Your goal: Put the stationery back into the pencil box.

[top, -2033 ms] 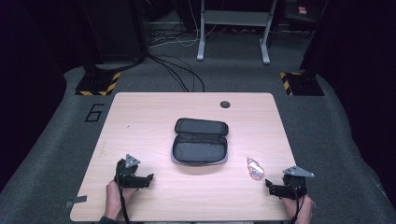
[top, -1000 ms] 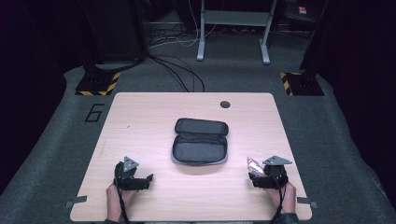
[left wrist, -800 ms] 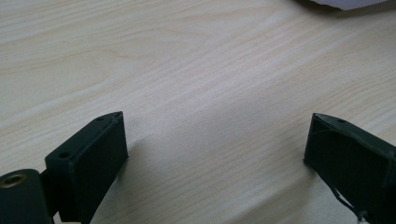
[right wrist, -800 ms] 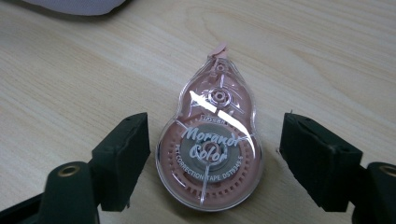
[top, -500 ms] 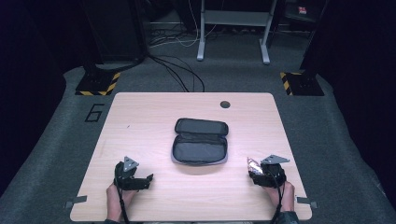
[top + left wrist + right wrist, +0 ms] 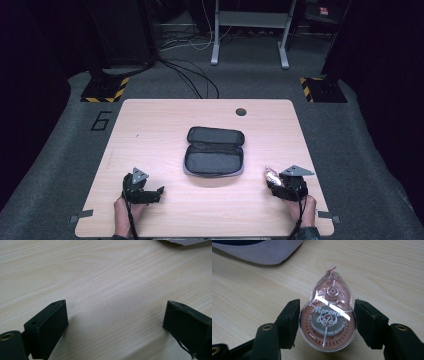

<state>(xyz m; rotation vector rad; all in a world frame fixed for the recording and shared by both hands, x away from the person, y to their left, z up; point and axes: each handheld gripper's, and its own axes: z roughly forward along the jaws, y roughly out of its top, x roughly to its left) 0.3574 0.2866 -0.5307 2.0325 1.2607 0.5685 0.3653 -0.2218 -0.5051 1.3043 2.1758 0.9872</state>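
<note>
Two hand-held grippers sit at the near edge of my worktop (image 6: 150, 125), each in one hand. My right hand-held gripper (image 6: 325, 315) is clamped on the correction tape dispenser (image 6: 328, 315): its jaws have just been closing, and now both pads press the clear pink casing at its widest part, left and right. The dispenser lies flat on the wood, narrow tip pointing away from me, label readable. From the high view the same right hand-held gripper (image 6: 280, 184) is near the front right corner with the dispenser (image 6: 271, 175) poking out of it toward the middle. My left hand-held gripper (image 6: 150, 192), near the front left, is released, jaws wide apart over bare wood, nothing between them. Farther in, mid-worktop, the dark pencil case (image 6: 215, 151) lies unzipped and open flat, well apart from both grippers. Beyond it, a small round hole (image 6: 241, 111) near the far edge.
</note>
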